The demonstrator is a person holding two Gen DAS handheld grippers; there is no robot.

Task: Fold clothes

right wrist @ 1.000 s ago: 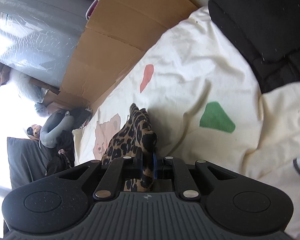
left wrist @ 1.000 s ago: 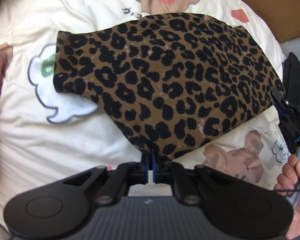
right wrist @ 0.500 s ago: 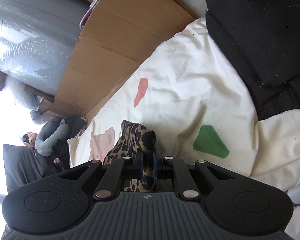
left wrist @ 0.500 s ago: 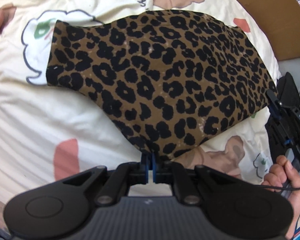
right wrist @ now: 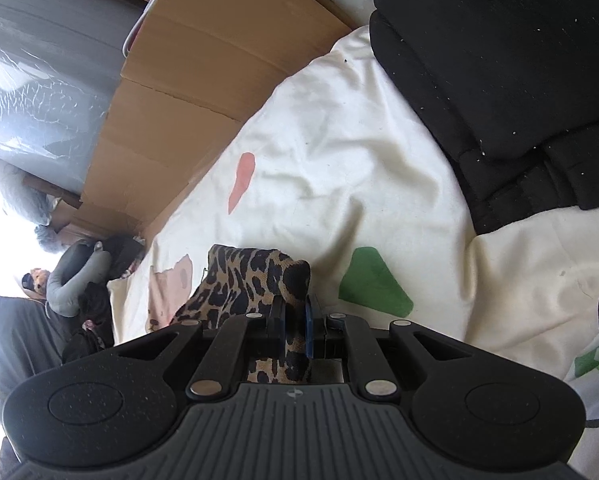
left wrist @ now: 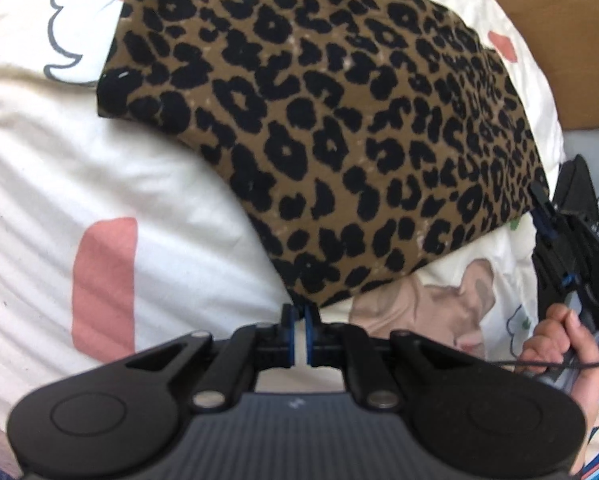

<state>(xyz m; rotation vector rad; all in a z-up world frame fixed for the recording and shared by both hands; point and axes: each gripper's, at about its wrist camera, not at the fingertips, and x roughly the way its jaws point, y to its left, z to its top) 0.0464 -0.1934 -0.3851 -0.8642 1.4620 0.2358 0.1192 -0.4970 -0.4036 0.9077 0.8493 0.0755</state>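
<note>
While the leopard-print brown-and-black knit garment [left wrist: 339, 128] lay spread across the cream cartoon-printed bedsheet [left wrist: 59, 184], both corners of its near edge were pinched. The left hand-held gripper [left wrist: 298, 320] was clenched on the garment's lowest point, its blue-lined fingers nearly together on a thin bit of cloth. The right hand-held gripper [right wrist: 295, 320] was clamped on a bunched fold of the same fabric, which stood up in a lump between its fingers. In the left wrist view that gripper showed at the far right edge, a person's hand [left wrist: 559, 344] wrapped round its handle.

The risks, as I judged them: the left grip looked shallow, right at the hem tip, so any tug could have pulled the cloth free and let that corner drop short of the fold line. The stretchy knit between the two grips could have sagged or twisted if one hand ran ahead of the other, leaving a crooked crease. The soft, wrinkled sheet might also have dragged along under the fabric.

As for containers, a brown cardboard box [right wrist: 203, 60] stood beside the bed; what it held could not be seen. A folded stack of black clothes [right wrist: 499, 60] sat on the bed, well apart from the garment.
</note>
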